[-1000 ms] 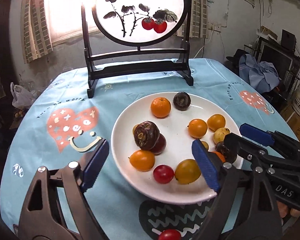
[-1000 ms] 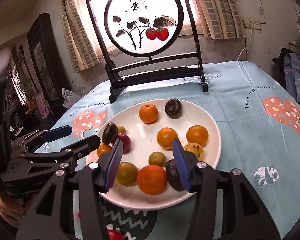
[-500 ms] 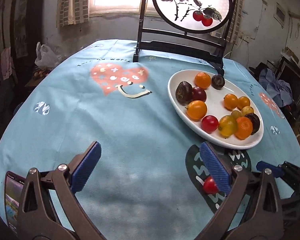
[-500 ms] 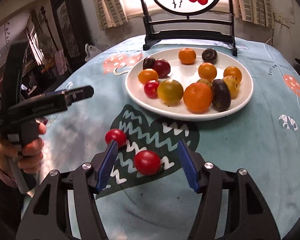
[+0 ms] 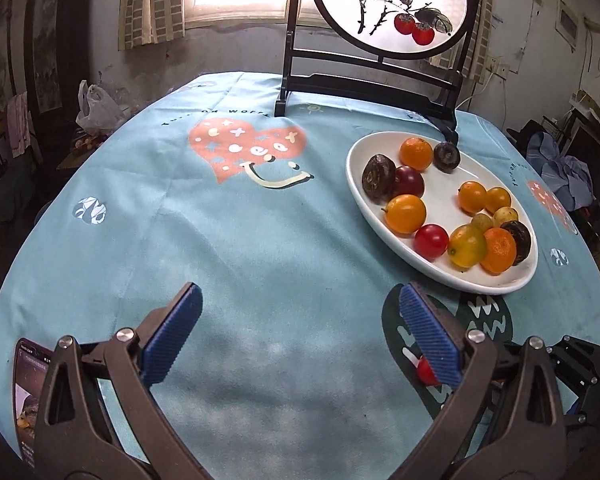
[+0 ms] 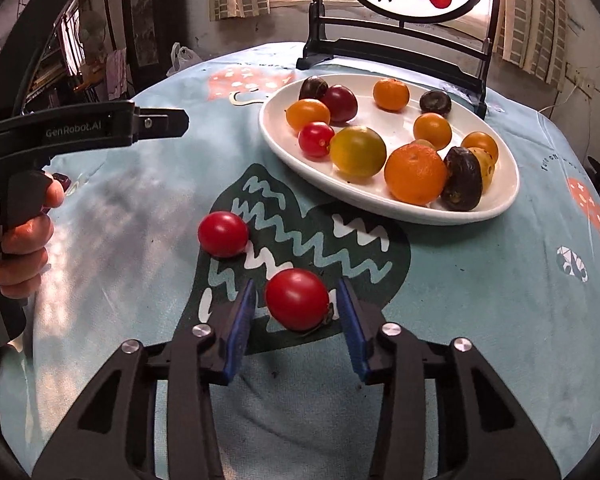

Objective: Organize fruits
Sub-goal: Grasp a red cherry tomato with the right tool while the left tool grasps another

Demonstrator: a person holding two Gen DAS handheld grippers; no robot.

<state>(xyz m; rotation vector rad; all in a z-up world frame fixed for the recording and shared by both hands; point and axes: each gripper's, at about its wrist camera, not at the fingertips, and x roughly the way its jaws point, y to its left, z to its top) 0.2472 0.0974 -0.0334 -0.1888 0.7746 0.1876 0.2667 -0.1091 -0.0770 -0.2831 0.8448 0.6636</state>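
Observation:
A white oval plate [image 6: 496,204] [image 5: 512,282] holds several fruits: oranges, red and yellow tomatoes, dark passion fruits. Two red tomatoes lie on the tablecloth. The nearer red tomato [image 6: 297,299] sits between the blue pads of my right gripper [image 6: 296,320], which is open around it with small gaps on both sides. The second red tomato [image 6: 223,234] lies further left; in the left wrist view a red tomato [image 5: 425,372] shows partly behind the right finger. My left gripper [image 5: 300,336] is open and empty above bare cloth, left of the plate.
A black wooden stand with a round painted screen [image 5: 388,4] stands behind the plate. A phone [image 5: 30,396] lies at the table's near left edge. The round table carries a light blue printed cloth [image 5: 260,240]. Clutter surrounds the table.
Both grippers pulled back from the plate toward the table's near side. My right gripper moved forward so its pads now flank the nearer red tomato and have narrowed. My left gripper stays open.

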